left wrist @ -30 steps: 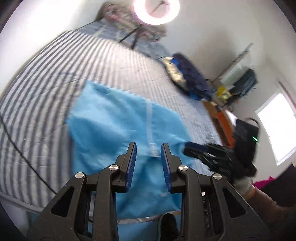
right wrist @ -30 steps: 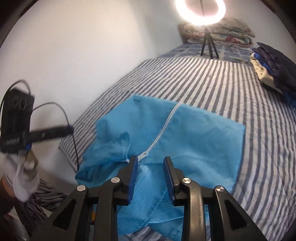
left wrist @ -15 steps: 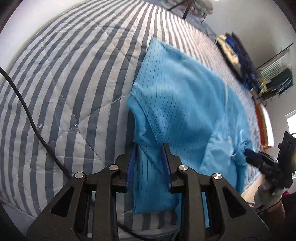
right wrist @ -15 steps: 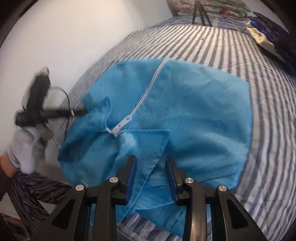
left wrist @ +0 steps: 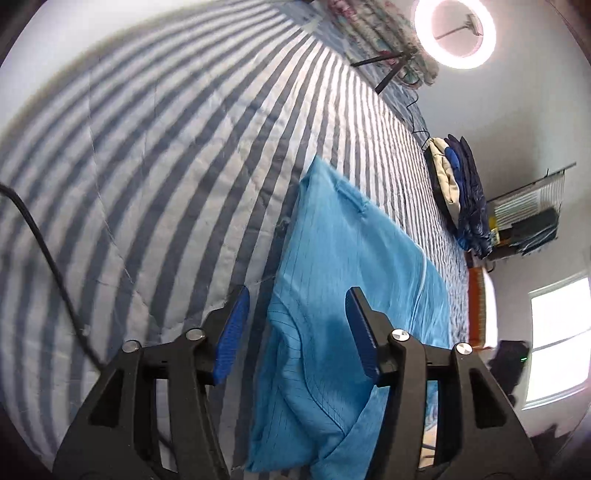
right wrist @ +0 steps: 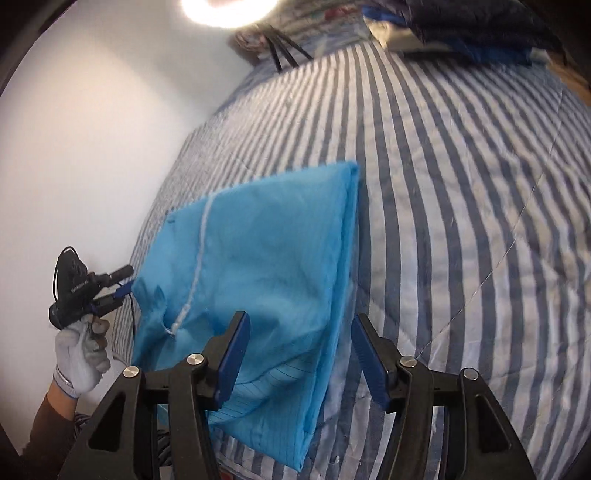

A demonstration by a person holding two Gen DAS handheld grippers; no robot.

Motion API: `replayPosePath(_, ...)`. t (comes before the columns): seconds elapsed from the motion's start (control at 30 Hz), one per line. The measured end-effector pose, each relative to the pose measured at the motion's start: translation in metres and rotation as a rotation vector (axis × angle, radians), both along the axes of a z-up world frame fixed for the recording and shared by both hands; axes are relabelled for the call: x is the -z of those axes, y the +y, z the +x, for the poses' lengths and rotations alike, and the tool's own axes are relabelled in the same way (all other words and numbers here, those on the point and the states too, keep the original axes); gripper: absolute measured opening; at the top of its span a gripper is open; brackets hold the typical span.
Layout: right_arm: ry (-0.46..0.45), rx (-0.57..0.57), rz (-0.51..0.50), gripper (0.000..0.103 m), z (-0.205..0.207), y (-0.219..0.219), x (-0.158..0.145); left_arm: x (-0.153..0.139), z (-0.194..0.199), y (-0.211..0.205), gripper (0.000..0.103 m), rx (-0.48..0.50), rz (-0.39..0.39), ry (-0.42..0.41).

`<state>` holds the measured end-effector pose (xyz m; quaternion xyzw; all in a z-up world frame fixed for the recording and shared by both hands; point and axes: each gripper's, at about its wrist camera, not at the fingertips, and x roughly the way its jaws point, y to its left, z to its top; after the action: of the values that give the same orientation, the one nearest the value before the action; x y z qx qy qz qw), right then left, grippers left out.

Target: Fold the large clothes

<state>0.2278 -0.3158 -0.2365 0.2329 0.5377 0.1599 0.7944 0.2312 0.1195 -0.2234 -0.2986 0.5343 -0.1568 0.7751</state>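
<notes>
Here, my left tool (left wrist: 297, 330) is spread wide over the near edge of the blue garment (left wrist: 343, 266); my right tool (right wrist: 301, 345) is likewise spread over its opposite edge, gripping nothing. The garment lies folded on the striped bed (left wrist: 166, 166). Beyond, a ring light (left wrist: 454, 31) glows.

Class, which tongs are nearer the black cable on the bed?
Left. The left tongs hover beside the black cable; the right tongs are across the blue garment from it.
</notes>
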Motion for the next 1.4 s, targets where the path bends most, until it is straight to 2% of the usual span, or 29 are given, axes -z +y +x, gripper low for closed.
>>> replayPosePath(0.03,0.02,-0.009,0.017,0.036,0.0,0.002,0.005,0.002,-0.004,-0.001,0.022,0.009,0.011,0.008)
replayPosePath(0.07,0.039,-0.017,0.03,0.03,0.0,0.002,0.01,0.006,-0.004,-0.005,0.013,0.016,0.026,0.013)
replayPosePath(0.13,0.044,-0.019,0.028,0.012,0.001,0.0,0.012,0.011,-0.012,-0.009,0.008,0.02,0.046,0.007)
replayPosePath(0.2,0.034,-0.026,0.006,0.008,0.001,-0.002,0.009,0.018,-0.02,-0.012,0.008,0.029,0.086,0.015)
replayPosePath(0.33,0.019,-0.082,-0.119,0.009,-0.002,0.01,0.004,0.011,-0.021,-0.028,0.01,0.076,0.187,-0.029)
replayPosePath(0.37,0.011,-0.091,-0.135,0.012,-0.004,0.013,-0.001,0.006,-0.02,-0.031,0.013,0.085,0.209,-0.039)
replayPosePath(0.43,0.0,-0.082,-0.143,0.024,-0.008,0.011,-0.012,-0.014,-0.019,-0.033,0.014,0.085,0.256,-0.089)
replayPosePath(0.5,-0.068,-0.07,-0.174,0.031,-0.012,0.009,-0.033,-0.033,-0.016,-0.033,0.014,0.071,0.268,-0.138)
replayPosePath(0.57,-0.164,-0.067,-0.239,0.031,-0.013,0.009,-0.052,-0.052,-0.012,-0.037,0.014,0.065,0.291,-0.202)
replayPosePath(0.63,-0.248,-0.056,-0.241,0.032,-0.007,0.012,-0.064,-0.06,-0.005,-0.044,0.014,0.072,0.286,-0.229)
replayPosePath(0.8,-0.325,-0.055,-0.24,0.031,0.028,0.033,-0.062,-0.047,0.015,-0.069,0.014,0.133,0.275,-0.22)
replayPosePath(0.97,-0.307,-0.124,-0.274,0.029,0.06,0.067,-0.046,-0.015,0.02,-0.072,0.014,0.146,0.27,-0.146)
replayPosePath(1.1,-0.201,-0.199,-0.403,0.025,0.075,0.09,-0.016,0.004,0.021,-0.069,0.014,0.154,0.3,-0.118)
replayPosePath(1.17,-0.167,-0.202,-0.403,0.025,0.078,0.09,-0.006,0.007,0.019,-0.064,0.014,0.149,0.284,-0.109)
replayPosePath(1.27,-0.139,-0.184,-0.369,0.026,0.076,0.082,-0.014,-0.002,0.017,-0.057,0.014,0.147,0.271,-0.115)
replayPosePath(1.3,-0.139,-0.17,-0.344,0.028,0.072,0.075,-0.018,-0.005,0.016,-0.052,0.016,0.144,0.262,-0.122)
replayPosePath(1.33,-0.145,-0.148,-0.305,0.035,0.068,0.067,-0.024,-0.009,0.015,-0.046,0.032,0.135,0.244,-0.125)
replayPosePath(1.37,-0.159,-0.123,-0.261,0.04,0.061,0.056,-0.03,-0.012,0.014,-0.038,0.054,0.121,0.216,-0.125)
replayPosePath(1.4,-0.174,-0.104,-0.229,0.051,0.053,0.046,-0.033,-0.015,0.012,-0.028,0.063,0.098,0.181,-0.127)
